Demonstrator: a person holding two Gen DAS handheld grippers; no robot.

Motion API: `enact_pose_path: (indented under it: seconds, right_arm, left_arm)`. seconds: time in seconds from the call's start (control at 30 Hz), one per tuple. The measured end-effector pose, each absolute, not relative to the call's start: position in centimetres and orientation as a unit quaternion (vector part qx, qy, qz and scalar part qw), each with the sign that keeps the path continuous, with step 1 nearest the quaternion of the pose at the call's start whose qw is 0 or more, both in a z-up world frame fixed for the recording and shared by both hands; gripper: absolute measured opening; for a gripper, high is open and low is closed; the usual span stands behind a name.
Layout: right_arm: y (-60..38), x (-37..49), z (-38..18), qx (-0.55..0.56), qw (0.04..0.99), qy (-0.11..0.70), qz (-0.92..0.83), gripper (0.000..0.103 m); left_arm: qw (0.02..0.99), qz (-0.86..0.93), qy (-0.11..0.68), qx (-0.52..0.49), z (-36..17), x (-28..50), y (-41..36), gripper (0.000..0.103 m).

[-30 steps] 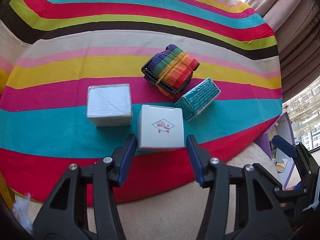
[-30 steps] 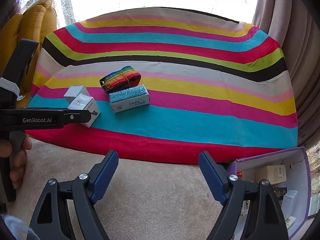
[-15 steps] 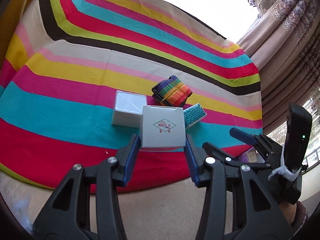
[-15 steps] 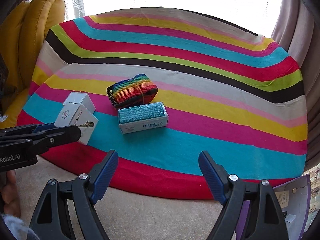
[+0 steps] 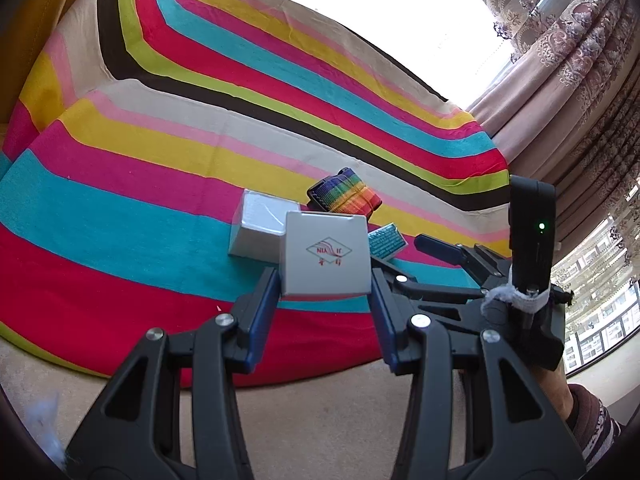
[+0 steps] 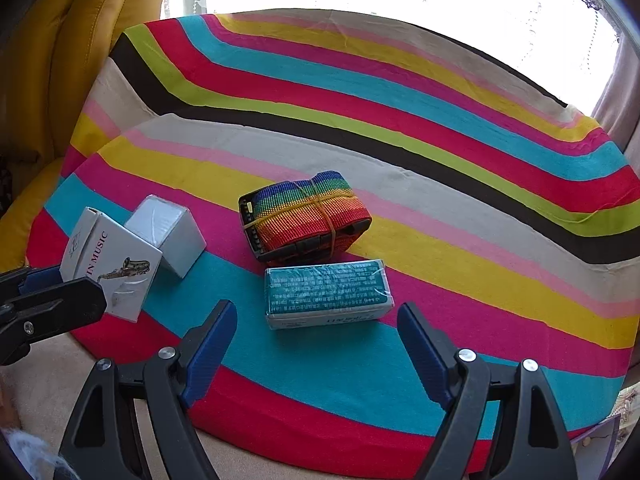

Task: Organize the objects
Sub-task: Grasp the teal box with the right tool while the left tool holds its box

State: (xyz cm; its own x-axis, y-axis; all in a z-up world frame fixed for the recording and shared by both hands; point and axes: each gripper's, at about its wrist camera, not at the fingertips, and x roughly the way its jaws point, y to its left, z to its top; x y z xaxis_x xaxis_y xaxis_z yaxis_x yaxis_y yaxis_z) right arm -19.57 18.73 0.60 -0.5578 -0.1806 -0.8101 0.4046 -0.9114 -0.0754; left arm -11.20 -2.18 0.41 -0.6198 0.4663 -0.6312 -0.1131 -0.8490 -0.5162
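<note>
Four objects are counted on the striped cloth (image 6: 440, 184).

Two white boxes are seen: a printed white box (image 6: 110, 268) (image 5: 325, 258) and a plain white box (image 6: 166, 232) (image 5: 260, 228) just behind it. One teal packet (image 6: 326, 294) (image 5: 386, 240) and one rainbow strap bundle (image 6: 304, 214) (image 5: 344, 196) are counted to the right of the plain white box, the bundle behind the packet.

Striped woven cloth (image 6: 460, 184): bands of red, teal, yellow, pink, cream, black and lime. Cube-shaped white cardboard box (image 5: 325, 258): red diamond logo; its side carries a saxophone print. Plain white box (image 6: 168, 232). Rainbow-striped webbing strap bundle (image 6: 308, 212). Teal-topped rectangular packet (image 6: 326, 290), white sides.
</note>
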Motion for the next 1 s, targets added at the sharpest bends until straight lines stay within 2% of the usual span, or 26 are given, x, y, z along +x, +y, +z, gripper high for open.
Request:
enact_pose_path:
  seconds: [0.5, 0.6, 1.0]
  right_arm:
    - [18.0, -21.9, -1.0, 0.463, 0.185, 0.119, -0.859, 0.083]
    - [18.2, -22.0, -1.3, 0.47, 0.19, 0.11, -0.855, 0.075]
    - [19.6, -20.3, -0.5, 0.448, 0.173, 0.091, -0.872, 0.074]
  left_arm:
    - [0.171, 0.868, -0.229, -0.406, -0.1, -11.5, -2.3, 0.049]
    - [0.171, 0.869, -0.226, -0.405, -0.2, -11.5, -2.2, 0.049]
    - [0.163, 0.878, -0.21, -0.398, 0.2, -10.8, -1.7, 0.049]
